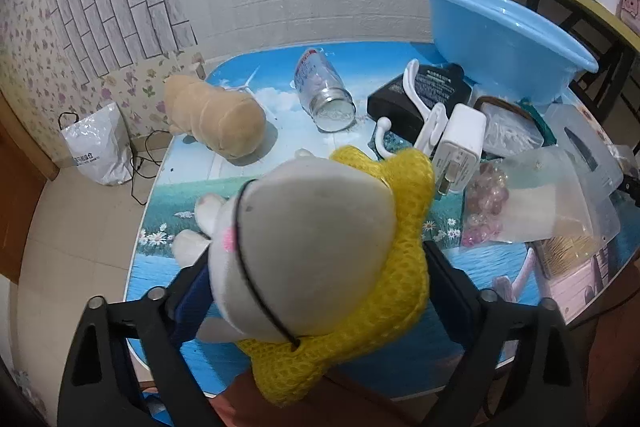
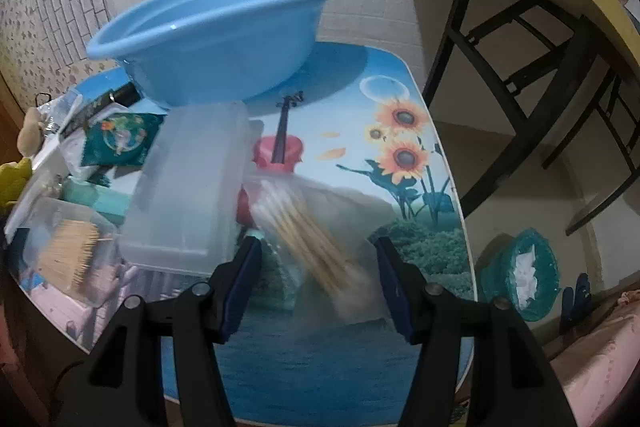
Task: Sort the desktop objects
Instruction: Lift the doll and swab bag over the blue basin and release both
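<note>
Basin tilted near table's back edge

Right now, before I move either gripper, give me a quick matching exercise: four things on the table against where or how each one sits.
Things:
1. glass jar
2. blue basin
3. white plush toy
4. bag of cotton swabs

States:
A. between the right gripper fingers, blurred
B. lying on its side
C. between the left gripper fingers, wearing yellow knit
D. tilted, resting on clutter

Pairs: 1-B, 2-D, 3-C, 4-A
</note>
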Tool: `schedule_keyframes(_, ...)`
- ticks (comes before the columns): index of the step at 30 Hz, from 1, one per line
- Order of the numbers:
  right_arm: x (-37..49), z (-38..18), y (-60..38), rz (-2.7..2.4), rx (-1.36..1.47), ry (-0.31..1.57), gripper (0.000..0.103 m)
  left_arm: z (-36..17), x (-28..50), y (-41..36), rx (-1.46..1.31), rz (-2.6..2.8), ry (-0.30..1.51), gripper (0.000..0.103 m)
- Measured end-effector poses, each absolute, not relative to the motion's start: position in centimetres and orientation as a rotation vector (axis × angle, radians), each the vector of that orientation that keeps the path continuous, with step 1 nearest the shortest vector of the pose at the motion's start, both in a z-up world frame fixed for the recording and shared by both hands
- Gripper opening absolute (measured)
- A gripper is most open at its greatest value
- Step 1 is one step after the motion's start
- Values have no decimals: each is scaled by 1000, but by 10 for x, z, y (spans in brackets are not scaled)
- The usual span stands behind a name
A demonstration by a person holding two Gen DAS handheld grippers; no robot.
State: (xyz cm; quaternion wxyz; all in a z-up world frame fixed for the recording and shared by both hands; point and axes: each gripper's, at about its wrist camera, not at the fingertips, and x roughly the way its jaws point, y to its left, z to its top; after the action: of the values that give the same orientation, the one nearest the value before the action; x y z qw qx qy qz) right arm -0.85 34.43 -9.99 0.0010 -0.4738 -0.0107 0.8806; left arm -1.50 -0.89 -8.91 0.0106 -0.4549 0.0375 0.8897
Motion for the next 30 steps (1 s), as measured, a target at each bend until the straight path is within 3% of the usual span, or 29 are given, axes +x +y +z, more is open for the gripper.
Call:
schedule_keyframes(1, -9, -99, 346, 2767, -1487, -27, 56, -87, -15, -11, -1414, 2788, 117, 73)
schedule_keyframes(3, -8, -98, 347, 2779, -1484, -28, 37, -82, -15, -17, -1413, 2773, 71, 71)
schedule_keyframes(6, -5, -92, 344, 2803, -1465, -59, 33, -75, -13, -20, -1390, 2790, 56, 70)
schedule_keyframes(30, -22, -10, 311, 3099, -1219, -12, 33, 15, -51, 47, -1064, 2776, 93, 70)
